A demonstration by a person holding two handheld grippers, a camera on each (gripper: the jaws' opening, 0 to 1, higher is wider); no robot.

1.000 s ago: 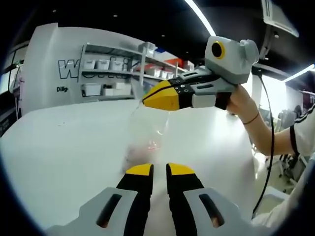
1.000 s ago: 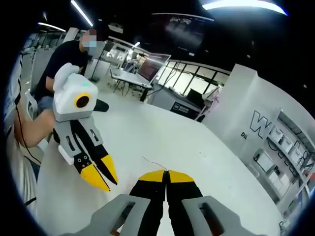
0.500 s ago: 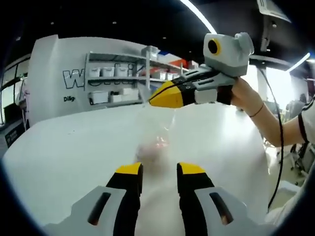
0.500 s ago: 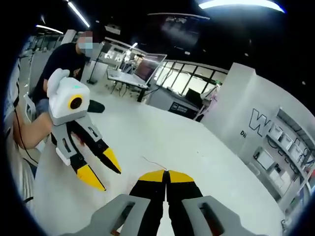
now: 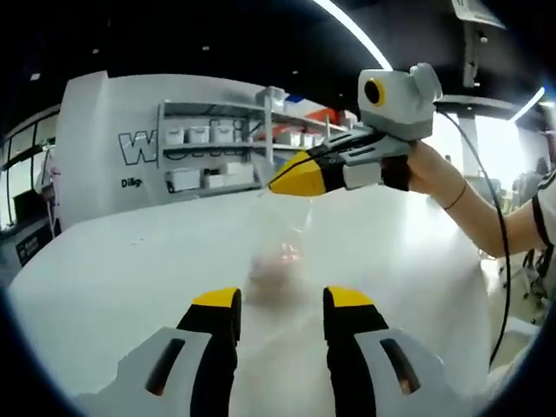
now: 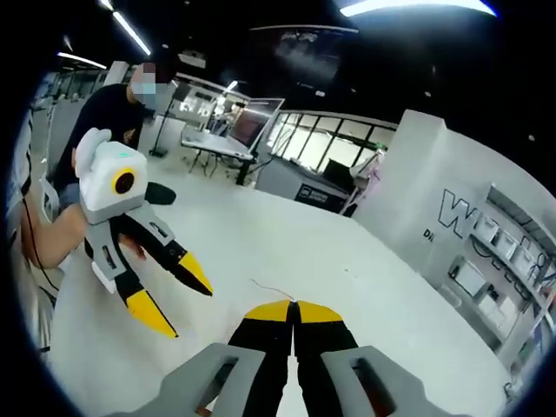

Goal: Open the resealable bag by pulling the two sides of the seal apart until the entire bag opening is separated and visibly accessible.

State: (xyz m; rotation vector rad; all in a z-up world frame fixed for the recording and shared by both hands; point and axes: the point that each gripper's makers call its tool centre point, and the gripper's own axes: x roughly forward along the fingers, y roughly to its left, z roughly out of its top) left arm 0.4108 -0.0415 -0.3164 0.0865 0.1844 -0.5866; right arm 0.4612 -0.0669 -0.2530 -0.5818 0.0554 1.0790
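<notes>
A clear resealable bag (image 5: 280, 248) hangs over the white table (image 5: 122, 269), faint, with a pinkish spot inside. My right gripper (image 5: 287, 178) comes in from the right in the left gripper view, shut on the bag's top edge. In the right gripper view its jaws (image 6: 294, 308) are pressed together, and a thin strip of the bag's edge (image 6: 271, 288) sticks out past them. My left gripper (image 5: 282, 300) stands open just below the bag, its jaws spread on either side of it. Seen from the right gripper view, the left gripper (image 6: 174, 298) is spread wide at the left.
A white wall with lettering and shelves of bins (image 5: 204, 152) stands behind the table. A person (image 6: 109, 109) sits at the left of the right gripper view, with desks and a laptop (image 6: 252, 126) beyond. A hand and cable (image 5: 452, 187) trail from the right gripper.
My left gripper's jaws have spread from nearly closed to wide open. The right gripper stays shut on the bag's top edge and has barely moved.
</notes>
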